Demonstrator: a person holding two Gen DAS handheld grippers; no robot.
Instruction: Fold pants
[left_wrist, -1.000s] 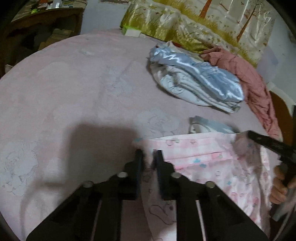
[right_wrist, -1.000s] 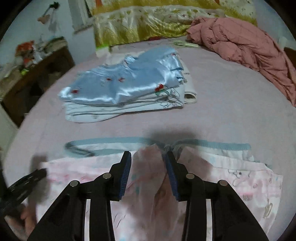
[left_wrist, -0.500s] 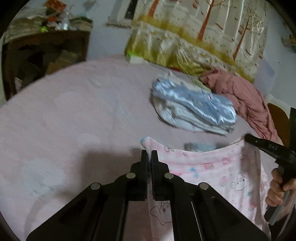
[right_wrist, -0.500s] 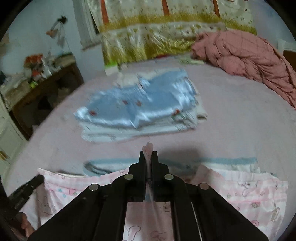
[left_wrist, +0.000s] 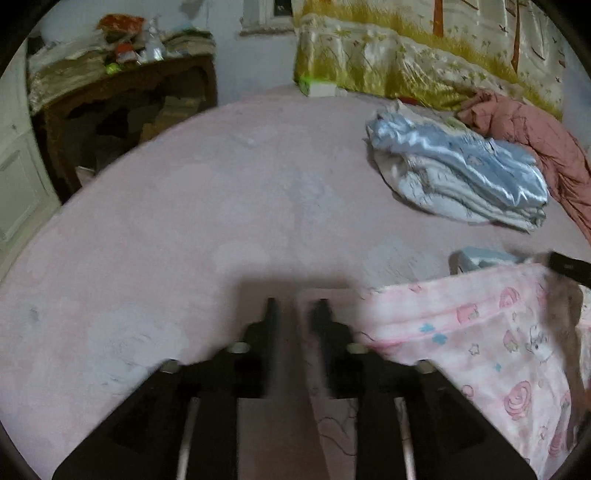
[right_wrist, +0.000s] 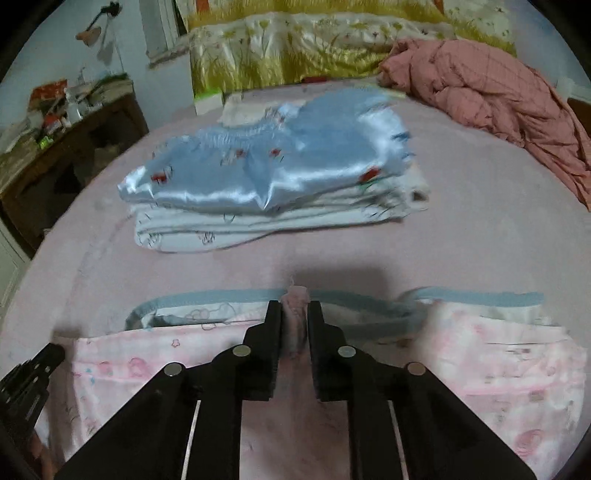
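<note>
The left tool (left_wrist: 295, 314) has its two black fingers parted with a clear gap; a strip of pale fabric runs up between them, and through the motion blur I cannot tell whether the pads touch it. The right tool (right_wrist: 294, 314) stands a little apart too, with a bunched ridge of the pink cartoon-printed cotton pants (right_wrist: 509, 373) standing between its fingers; whether it is pinched or only resting there is unclear.

The pants lie flat on the pale pink bed sheet (left_wrist: 229, 192), spread from the left tool's right side across to the right tool, upper hem edge straight. A blue-trimmed white garment (right_wrist: 207, 306) peeks out just beyond that hem, its blue binding parallel to it.

Farther up the bed, well apart from the pants, sits a stack of folded white and shiny blue satin clothes (right_wrist: 273, 177). A rumpled dusty-pink quilt (right_wrist: 491, 88) lies at the bed's far right edge. To the left of the left tool the sheet is bare out to the mattress edge, beyond which stands a dark wooden cabinet (left_wrist: 125, 107).
</note>
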